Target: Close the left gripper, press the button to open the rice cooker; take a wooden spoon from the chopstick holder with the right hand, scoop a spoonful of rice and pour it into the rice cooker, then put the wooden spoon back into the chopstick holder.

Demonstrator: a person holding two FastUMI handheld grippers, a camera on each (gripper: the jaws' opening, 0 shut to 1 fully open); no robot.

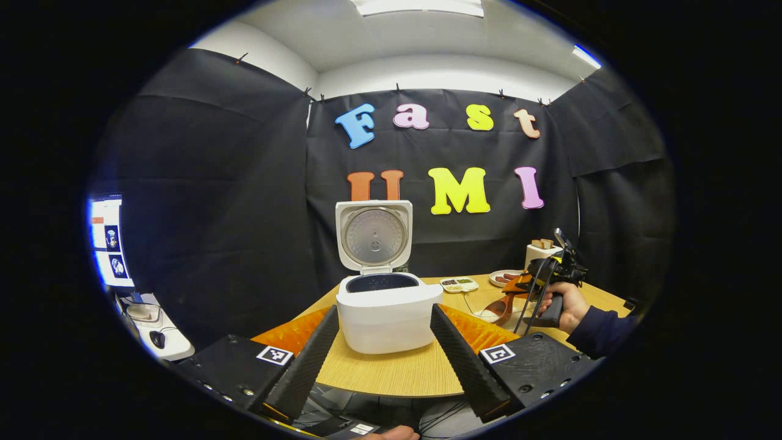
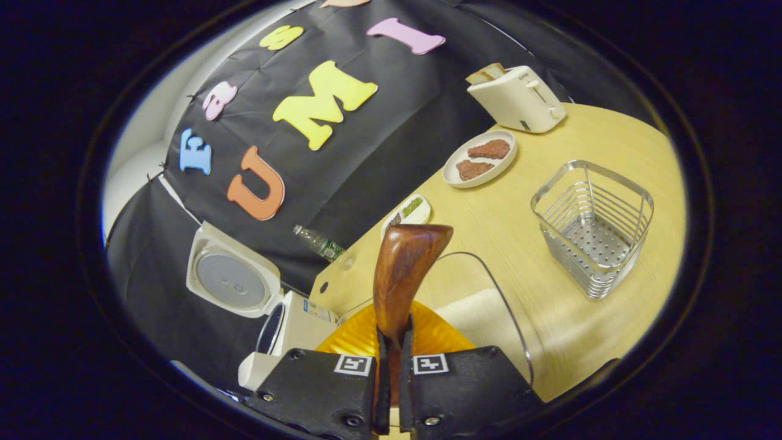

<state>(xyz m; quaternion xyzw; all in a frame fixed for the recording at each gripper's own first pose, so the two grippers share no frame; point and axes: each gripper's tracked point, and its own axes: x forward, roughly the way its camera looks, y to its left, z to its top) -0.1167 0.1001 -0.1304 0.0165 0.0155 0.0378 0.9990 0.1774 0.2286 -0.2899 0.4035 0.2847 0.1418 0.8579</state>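
The white rice cooker [image 1: 385, 318] stands on the table with its lid [image 1: 374, 235] up and its inner pot showing. My left gripper [image 1: 383, 309] is open, its fingers standing wide on either side of the cooker's body without touching it. My right gripper [image 2: 394, 337] is shut on the handle of the wooden spoon [image 2: 406, 269], which points up and away over the clear rice container [image 2: 489, 318]. In the left gripper view, the right gripper [image 1: 537, 278] holds the spoon [image 1: 502, 307] at the container, right of the cooker. The wire chopstick holder [image 2: 592, 226] stands to the right. The open cooker [image 2: 269, 305] lies to the left.
An orange mat [image 2: 366, 336] lies under the cooker and container. Farther back are a plate of meat [image 2: 479, 159], a toaster [image 2: 519, 98], a small condiment dish [image 2: 408, 214] and a plastic bottle [image 2: 317, 244]. A hand [image 1: 568, 305] holds the right gripper.
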